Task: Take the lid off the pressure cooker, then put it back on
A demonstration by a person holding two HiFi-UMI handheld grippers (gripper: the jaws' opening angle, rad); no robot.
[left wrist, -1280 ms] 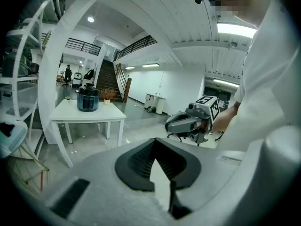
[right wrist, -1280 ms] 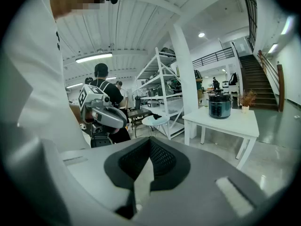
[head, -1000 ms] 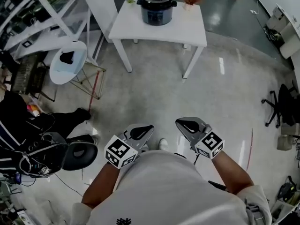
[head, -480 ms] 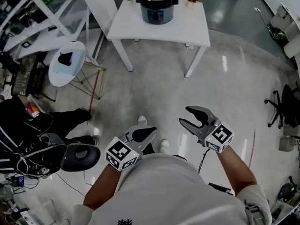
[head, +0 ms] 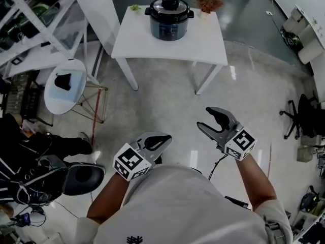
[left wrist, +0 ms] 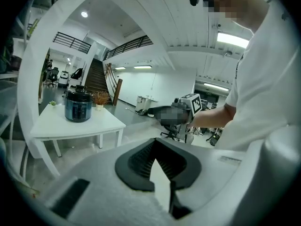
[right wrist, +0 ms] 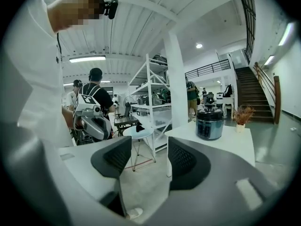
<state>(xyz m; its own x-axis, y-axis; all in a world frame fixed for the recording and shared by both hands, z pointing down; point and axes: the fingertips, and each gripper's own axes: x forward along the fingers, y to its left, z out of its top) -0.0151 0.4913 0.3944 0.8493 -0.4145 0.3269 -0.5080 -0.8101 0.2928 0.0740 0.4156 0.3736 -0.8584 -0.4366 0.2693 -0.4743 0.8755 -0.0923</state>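
Round side table (head: 63, 88) stands at 10 o'clock. Left gripper (head: 163, 139): jaws together, nothing held. Pressure cooker (head: 169, 19), lid (head: 169, 4) seated, stands at 12 o'clock near the far edge of the white table (head: 203, 47), well apart from both grippers, with bare floor (head: 167, 105) between. Right gripper (head: 205, 119): jaws have just been opening, now wide apart, empty. Each marker cube (head: 131, 162) carries square black-and-white patterns. Office chair (head: 304, 113) stands at 3 o'clock.
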